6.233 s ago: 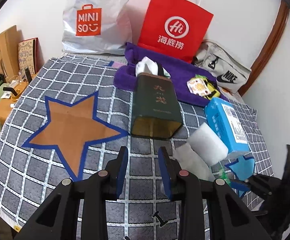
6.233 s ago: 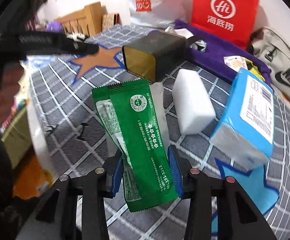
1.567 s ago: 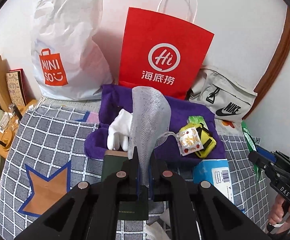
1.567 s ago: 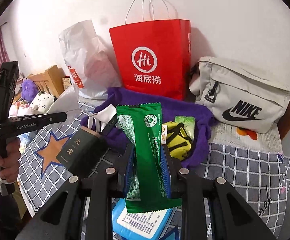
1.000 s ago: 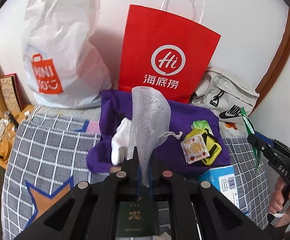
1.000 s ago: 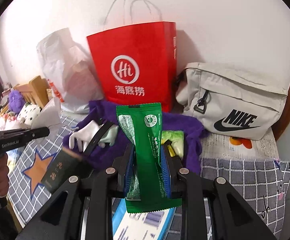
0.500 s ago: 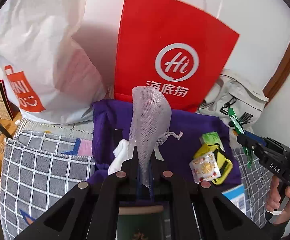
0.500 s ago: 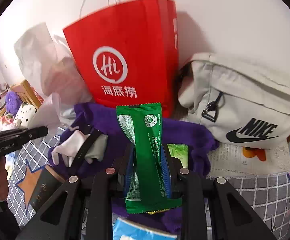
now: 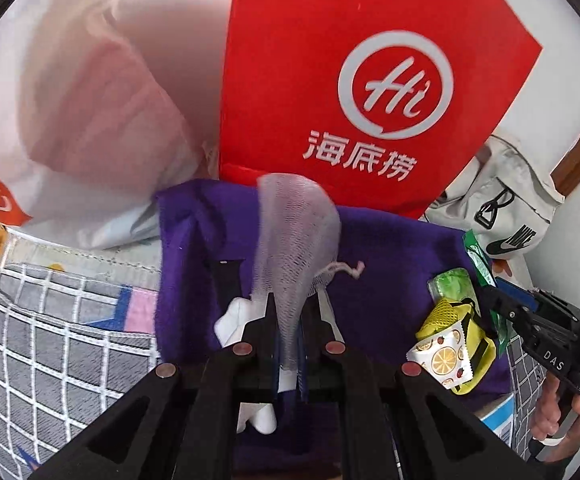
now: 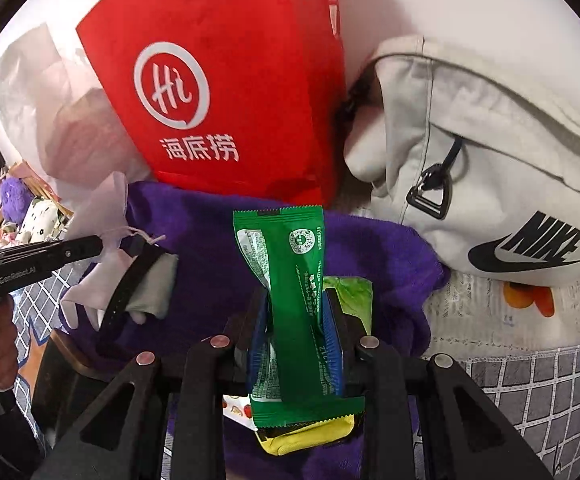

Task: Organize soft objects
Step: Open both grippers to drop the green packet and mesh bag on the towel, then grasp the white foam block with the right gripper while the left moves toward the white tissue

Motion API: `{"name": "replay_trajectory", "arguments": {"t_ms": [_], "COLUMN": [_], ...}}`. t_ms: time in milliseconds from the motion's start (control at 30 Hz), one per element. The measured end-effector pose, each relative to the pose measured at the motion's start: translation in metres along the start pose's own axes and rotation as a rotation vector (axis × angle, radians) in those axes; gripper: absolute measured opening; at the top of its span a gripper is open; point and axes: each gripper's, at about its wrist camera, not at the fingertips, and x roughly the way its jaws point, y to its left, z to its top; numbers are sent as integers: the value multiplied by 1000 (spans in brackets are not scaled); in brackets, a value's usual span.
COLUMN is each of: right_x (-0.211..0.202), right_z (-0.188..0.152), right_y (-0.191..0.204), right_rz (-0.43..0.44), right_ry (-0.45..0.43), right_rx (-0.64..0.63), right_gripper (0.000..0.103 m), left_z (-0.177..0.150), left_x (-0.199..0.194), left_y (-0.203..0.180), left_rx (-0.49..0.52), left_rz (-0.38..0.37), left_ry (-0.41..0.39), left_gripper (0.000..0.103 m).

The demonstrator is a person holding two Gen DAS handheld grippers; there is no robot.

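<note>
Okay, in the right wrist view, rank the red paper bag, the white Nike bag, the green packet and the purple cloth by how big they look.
1. red paper bag and white Nike bag: alike, no clear winner.
2. purple cloth, partly hidden.
3. green packet, smallest, though nearest the camera.

You were working in a home bedroom: a checked bedspread lay before the red Haidilao shopping bag, a white Nike bag just beside it, plush toys further off from it.
</note>
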Motion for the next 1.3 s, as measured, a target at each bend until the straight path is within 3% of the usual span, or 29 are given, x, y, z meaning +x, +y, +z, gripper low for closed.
{"name": "replay_trajectory", "arguments": {"t_ms": [233,333,433,500,533,900,1100,1200,1300], "right_x": [17,19,18,18,14,-46,-89,-104,-112], "right_z": [-3,-5,-5,-5,-5,-22,-45,-64,-84], "right_y": [3,6,8,11,11,21,36,47,60], "right_rz": [14,14,10,5,3,8,6,25,27], "right_ry": [41,47,41,34,23,-63,-140,-150,-101], "right_rx": [-2,-11,-15,-15,-6,32,51,39,9], "right_gripper": [33,36,52,72,74,74,74,74,74], "left_z": [-1,-1,-1,-1,0,-14,-36,-49,-64], "left_x": [13,17,17,15,13,-34,-80,-99,-113], "left_y": [-1,-3,-6,-9,-11,-16,-16,-14,-13], "left_rx": [10,17,19,32,35,51,57,53,49], "left_rz": [-16,-26,-38,-43,-42,-1,15,31,36], "left_ry": [32,45,39,40,36,-17,-98,-119,-136], "left_gripper": [10,15,33,54,56,56,56,56,56]}}
